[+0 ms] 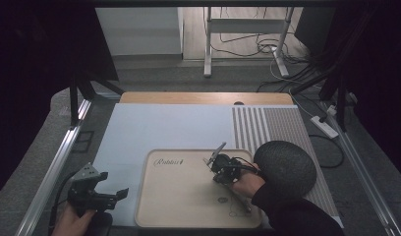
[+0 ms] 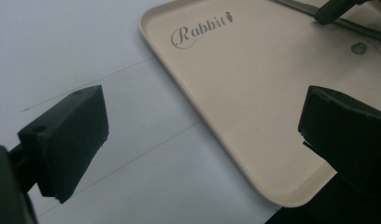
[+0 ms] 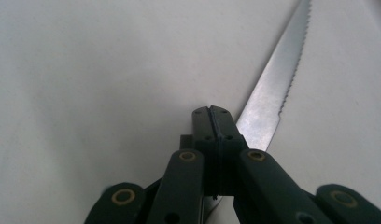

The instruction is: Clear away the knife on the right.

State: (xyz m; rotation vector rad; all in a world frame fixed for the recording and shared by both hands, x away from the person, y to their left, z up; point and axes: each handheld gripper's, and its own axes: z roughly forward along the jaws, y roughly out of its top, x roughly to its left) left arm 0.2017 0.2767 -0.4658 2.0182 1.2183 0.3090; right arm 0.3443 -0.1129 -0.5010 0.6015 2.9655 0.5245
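Note:
A serrated steel knife (image 3: pixel 268 102) lies on the beige tray (image 1: pixel 179 206) marked "Rabbit". Its blade runs up and to the right past my right gripper (image 3: pixel 212 112), whose jaws are pressed flat together with nothing between the pads. The tips sit on or just over the blade; I cannot tell whether they touch. In the high view my right gripper (image 1: pixel 220 178) points down over the tray's right half, with the knife (image 1: pixel 242 202) slanting toward the front edge. My left gripper (image 1: pixel 114 184) stands open and empty over the white table, left of the tray (image 2: pixel 235 93).
A dark round textured object (image 1: pixel 284 167) sits to the right of the tray on a striped mat (image 1: pixel 267 125). The white tabletop (image 1: pixel 159 128) stretches behind and left of the tray. Metal frame rails (image 1: pixel 56 162) run along both table sides.

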